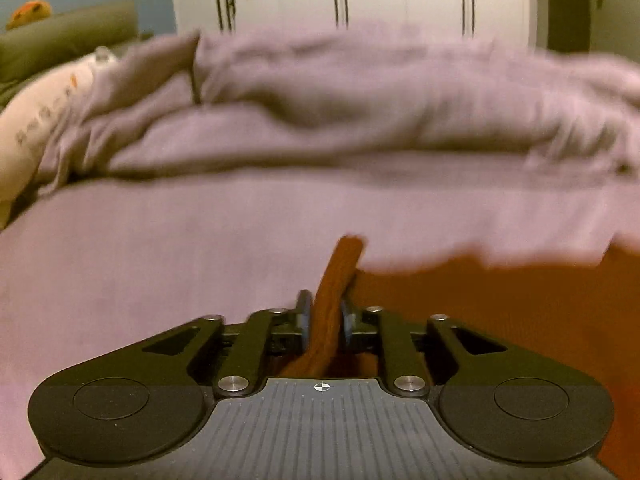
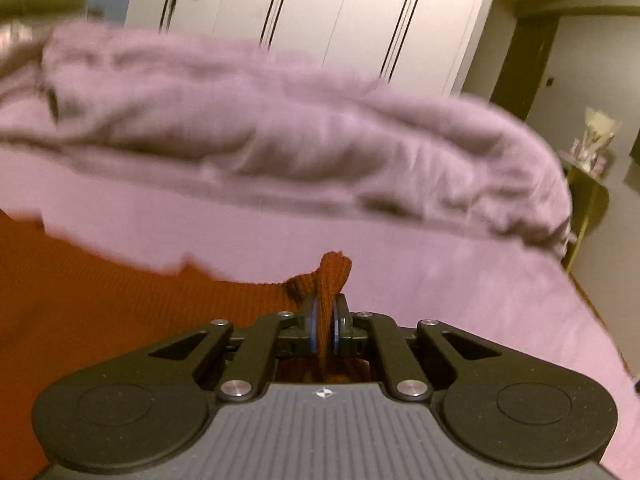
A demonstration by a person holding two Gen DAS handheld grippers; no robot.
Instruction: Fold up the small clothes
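A rust-orange ribbed knit garment point(image 1: 500, 300) lies on a lilac bed sheet point(image 1: 160, 240). In the left wrist view my left gripper point(image 1: 326, 316) is shut on a bunched edge of it, and the cloth spreads away to the right. In the right wrist view my right gripper point(image 2: 326, 322) is shut on another edge of the same garment point(image 2: 100, 288), which spreads away to the left. A pinched tuft sticks up past each pair of pads. Both views are motion blurred.
A rumpled lilac duvet point(image 1: 360, 100) is heaped across the bed behind the garment. A white printed pillow point(image 1: 36, 120) lies at the left. White wardrobe doors point(image 2: 320, 8) stand behind. The bed's right edge point(image 2: 600, 320) drops to the floor near a small side table point(image 2: 588, 176).
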